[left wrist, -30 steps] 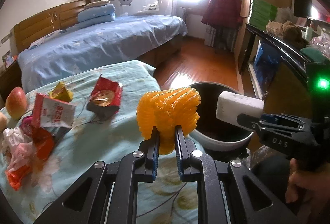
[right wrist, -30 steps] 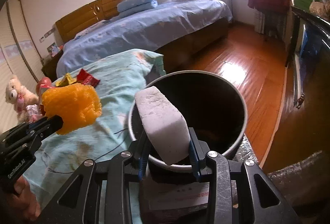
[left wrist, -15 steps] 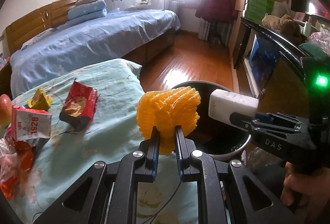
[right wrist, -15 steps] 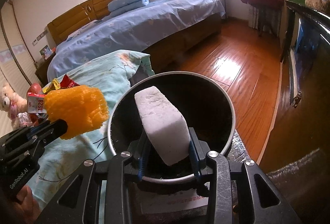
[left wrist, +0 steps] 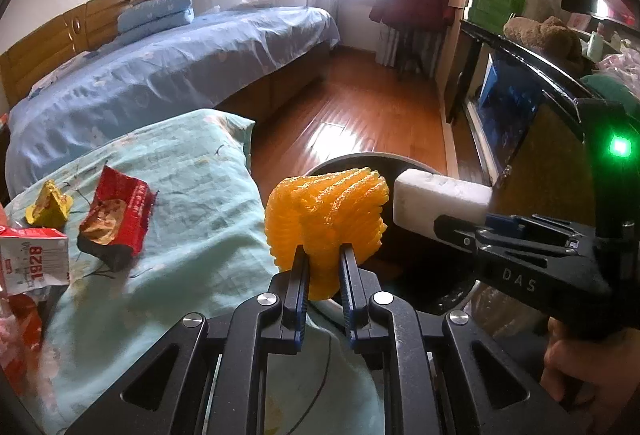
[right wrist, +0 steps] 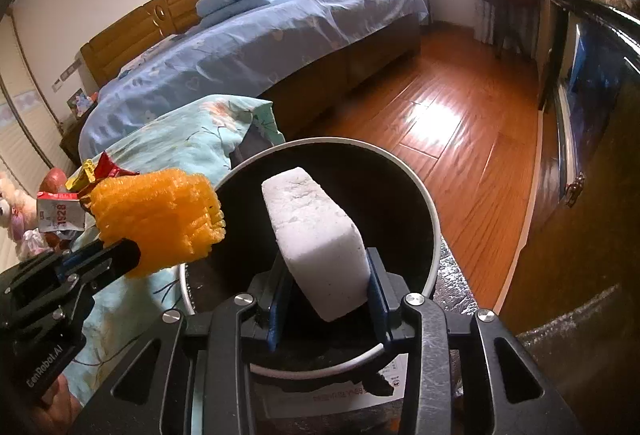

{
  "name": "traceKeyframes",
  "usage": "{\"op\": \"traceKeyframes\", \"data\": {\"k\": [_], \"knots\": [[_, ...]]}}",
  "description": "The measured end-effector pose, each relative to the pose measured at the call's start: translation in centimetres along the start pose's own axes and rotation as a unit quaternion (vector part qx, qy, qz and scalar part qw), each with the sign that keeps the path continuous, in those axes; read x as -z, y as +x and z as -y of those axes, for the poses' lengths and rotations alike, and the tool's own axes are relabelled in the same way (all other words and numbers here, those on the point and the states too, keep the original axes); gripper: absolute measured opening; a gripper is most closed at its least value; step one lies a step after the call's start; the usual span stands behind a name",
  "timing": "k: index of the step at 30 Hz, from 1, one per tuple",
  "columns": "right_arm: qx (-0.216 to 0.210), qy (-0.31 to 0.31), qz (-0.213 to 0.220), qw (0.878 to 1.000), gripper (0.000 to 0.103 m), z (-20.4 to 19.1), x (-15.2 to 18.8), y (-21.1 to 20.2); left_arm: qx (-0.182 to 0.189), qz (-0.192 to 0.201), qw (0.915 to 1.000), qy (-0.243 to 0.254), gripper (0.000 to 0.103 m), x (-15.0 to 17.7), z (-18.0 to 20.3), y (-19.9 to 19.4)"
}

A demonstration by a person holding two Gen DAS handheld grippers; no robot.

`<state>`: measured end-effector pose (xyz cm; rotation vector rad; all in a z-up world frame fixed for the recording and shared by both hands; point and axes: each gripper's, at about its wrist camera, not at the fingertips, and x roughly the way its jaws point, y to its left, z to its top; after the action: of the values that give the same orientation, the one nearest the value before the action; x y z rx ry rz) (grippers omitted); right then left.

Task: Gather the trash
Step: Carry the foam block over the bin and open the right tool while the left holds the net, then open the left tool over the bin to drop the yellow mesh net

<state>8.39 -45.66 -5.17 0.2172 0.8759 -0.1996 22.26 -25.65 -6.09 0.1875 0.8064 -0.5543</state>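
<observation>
over the bin, right gripper pinches the foam block; left gripper clamps orange netting at the bin's rim (bring it inward, then release both).

Left hand-held gripper angled downward, jaws clamped narrow; right hand-held gripper beside it, jaws clamped wider.

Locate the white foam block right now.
The white foam block is clamped in the right claw, over the open bin, right of the orange foam net in the right wrist view.
</observation>
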Motion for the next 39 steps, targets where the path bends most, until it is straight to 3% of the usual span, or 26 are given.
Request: {"op": "traceKeyframes", "data": {"k": [7, 10, 12, 16, 22, 39], "knots": [[0.003, 0.001, -0.006, 1.000, 0.041, 0.3, -0.2, 0.5, 0.004, -0.005, 1.0000, -0.005, 0.021, -0.3, 0.1, 0.9], [0.004, 0.006, -0.005, 1.000, 0.056, 0.4, -0.3, 0.4, 0.001, -0.001, 1.0000, -0.001, 0.034, 0.1, 0.0, 0.5], [0.002, 0.010, -0.003, 1.000, 0.064, 0.4, -0.3, 0.3, -0.004, 0.003, 1.0000, 0.000, 0.054, 0.4, 0.0, 0.2], [-0.006, 0.014, 0.002, 1.000, 0.070, 0.2, -0.1, -0.1, -0.013, 0.005, 0.9999, -0.010, 0.063, 1.4, -0.7, -0.9], [-0.033, 0.013, 0.017, 0.999, 0.082, -1.5, 0.6, -1.2, -0.029, 0.010, 0.9988, -0.037, 0.067, 4.0, -2.9, -3.5], [-0.109, -0.039, 0.007, 0.993, 0.083, -11.6, 3.3, -1.2, -0.098, 0.024, 0.9876, -0.120, 0.067, 11.5, -9.0, -12.7]]}}
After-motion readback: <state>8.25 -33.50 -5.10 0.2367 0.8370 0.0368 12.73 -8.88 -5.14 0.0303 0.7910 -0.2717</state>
